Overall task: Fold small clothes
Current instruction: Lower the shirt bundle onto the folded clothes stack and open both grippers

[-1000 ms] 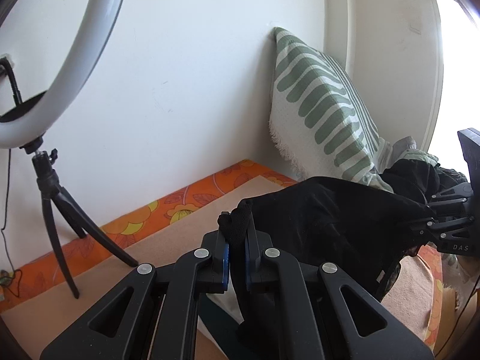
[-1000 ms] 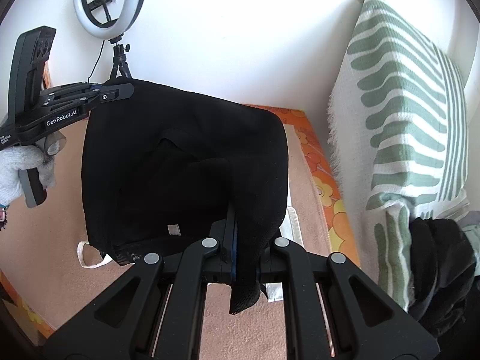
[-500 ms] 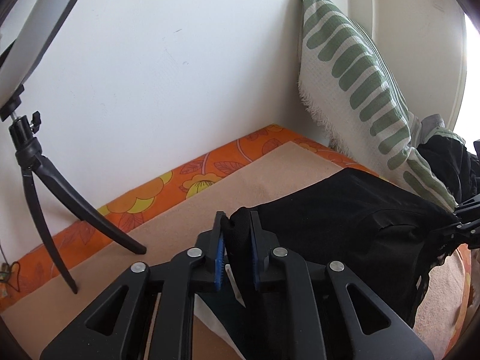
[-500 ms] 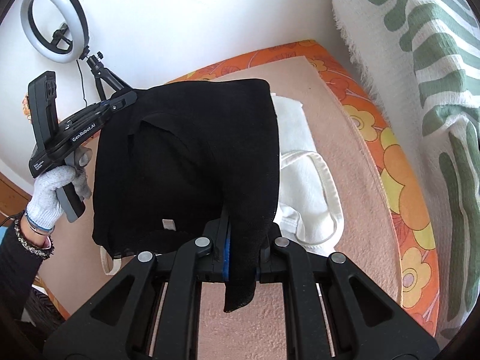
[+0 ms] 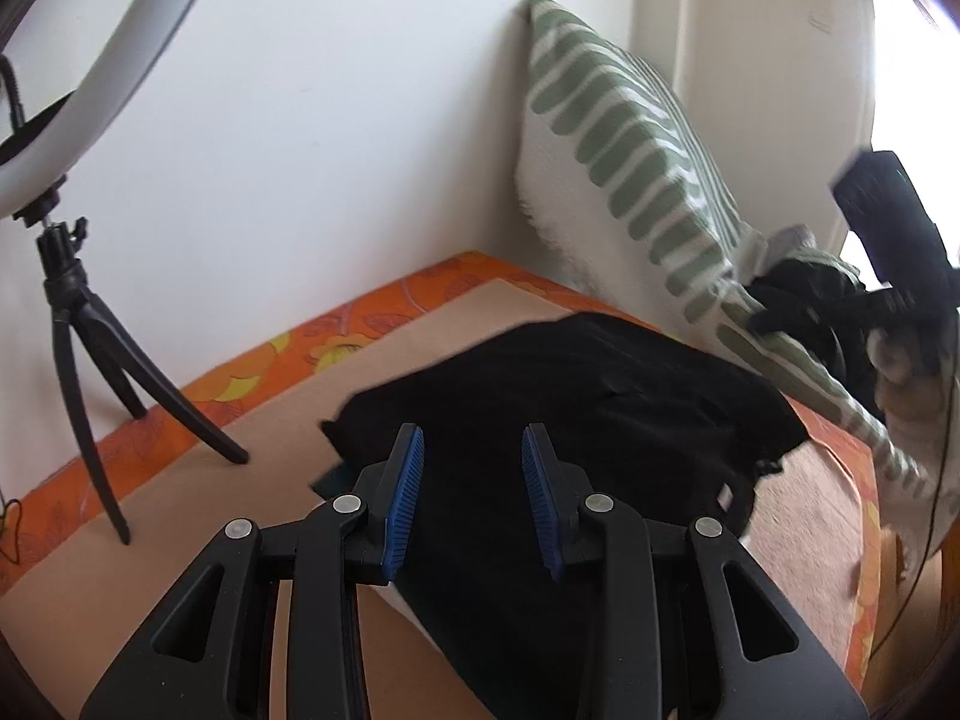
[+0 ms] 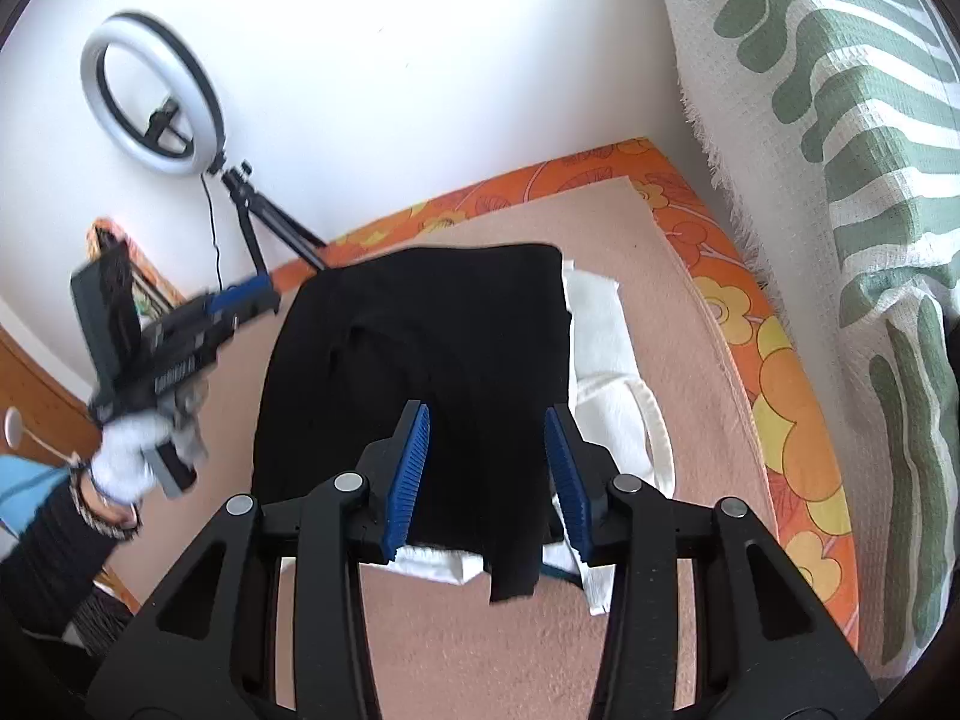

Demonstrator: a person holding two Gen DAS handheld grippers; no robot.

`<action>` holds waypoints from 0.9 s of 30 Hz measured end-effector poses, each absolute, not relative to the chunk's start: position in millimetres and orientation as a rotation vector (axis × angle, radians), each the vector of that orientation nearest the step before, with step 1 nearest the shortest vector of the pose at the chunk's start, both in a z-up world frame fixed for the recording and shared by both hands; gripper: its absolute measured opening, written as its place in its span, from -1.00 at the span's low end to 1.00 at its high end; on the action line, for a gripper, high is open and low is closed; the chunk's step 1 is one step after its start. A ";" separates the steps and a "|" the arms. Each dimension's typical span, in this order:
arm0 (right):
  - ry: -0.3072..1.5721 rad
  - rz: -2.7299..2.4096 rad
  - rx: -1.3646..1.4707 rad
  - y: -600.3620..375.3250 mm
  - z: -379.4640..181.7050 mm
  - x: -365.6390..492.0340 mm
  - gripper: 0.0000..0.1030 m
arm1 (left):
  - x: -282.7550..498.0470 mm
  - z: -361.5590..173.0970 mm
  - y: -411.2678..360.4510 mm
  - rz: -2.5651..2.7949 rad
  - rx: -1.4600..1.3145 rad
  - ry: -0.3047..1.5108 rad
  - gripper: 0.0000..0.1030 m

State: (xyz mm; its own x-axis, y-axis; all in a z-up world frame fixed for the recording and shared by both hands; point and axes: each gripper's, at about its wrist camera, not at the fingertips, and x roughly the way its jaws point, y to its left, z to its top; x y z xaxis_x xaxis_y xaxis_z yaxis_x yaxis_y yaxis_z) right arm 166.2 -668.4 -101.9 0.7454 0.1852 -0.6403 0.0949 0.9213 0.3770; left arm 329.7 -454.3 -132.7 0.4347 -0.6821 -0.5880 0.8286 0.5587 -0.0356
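Observation:
A black garment (image 5: 576,420) lies flat on the beige mat, also seen in the right wrist view (image 6: 420,372). It rests on a white garment (image 6: 606,360) that sticks out at its right side and near edge. My left gripper (image 5: 472,492) is open and empty, just above the black garment's near edge. My right gripper (image 6: 487,468) is open and empty above the garment's near end. The left gripper also shows in the right wrist view (image 6: 240,306), and the right gripper in the left wrist view (image 5: 780,321), both lifted clear of the cloth.
A beige mat (image 6: 648,276) covers an orange flowered mattress (image 6: 780,408). A green-and-white striped pillow (image 5: 630,162) leans in the corner, with dark clothes (image 5: 822,288) beside it. A ring light on a tripod (image 5: 78,324) stands on the mat at the left by the wall.
Both grippers have opened and let go of the black garment, which has dropped from being held up to lying flat over the white garment. Both grippers have drawn back.

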 end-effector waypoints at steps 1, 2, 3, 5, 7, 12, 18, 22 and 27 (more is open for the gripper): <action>0.717 0.047 0.426 -673.8 -98.0 173.1 -0.17 | 321.7 -137.0 -458.2 -0.980 0.297 0.600 -0.37; 0.703 0.055 0.450 -678.9 -94.4 181.5 -0.18 | 313.7 -142.5 -463.0 -1.003 0.320 0.612 -0.37; 0.697 0.061 0.471 -683.3 -92.4 191.7 -0.17 | 308.9 -147.4 -467.6 -1.023 0.331 0.624 -0.37; 0.707 0.031 0.492 -688.4 -95.0 213.9 -0.18 | 301.5 -156.3 -472.9 -1.049 0.354 0.642 -0.37; 0.730 0.030 0.536 -693.8 -104.8 238.0 -0.18 | 296.9 -164.5 -476.4 -1.061 0.373 0.650 -0.37; 0.789 0.032 0.637 -705.4 -137.0 279.9 -0.18 | 292.1 -181.3 -478.4 -1.075 0.428 0.661 -0.37; 0.815 0.057 0.679 -707.9 -153.1 301.2 -0.55 | 293.7 -186.3 -477.3 -1.089 0.417 0.657 -0.37; 0.767 0.009 0.563 -691.5 -141.7 299.3 -0.90 | 290.1 -188.6 -476.1 -1.087 0.434 0.640 -0.37; 0.769 -0.086 0.484 -696.7 -139.5 302.9 -0.93 | 290.1 -190.8 -473.4 -1.087 0.415 0.657 -0.37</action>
State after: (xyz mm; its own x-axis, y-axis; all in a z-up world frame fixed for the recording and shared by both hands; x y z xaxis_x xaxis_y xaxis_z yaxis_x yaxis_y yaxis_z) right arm 302.9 -696.7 -139.5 0.7211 0.0991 -0.6857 0.2476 0.8874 0.3888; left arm 290.1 -473.4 -190.8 0.3064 -0.6745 -0.6717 0.9085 0.4178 -0.0051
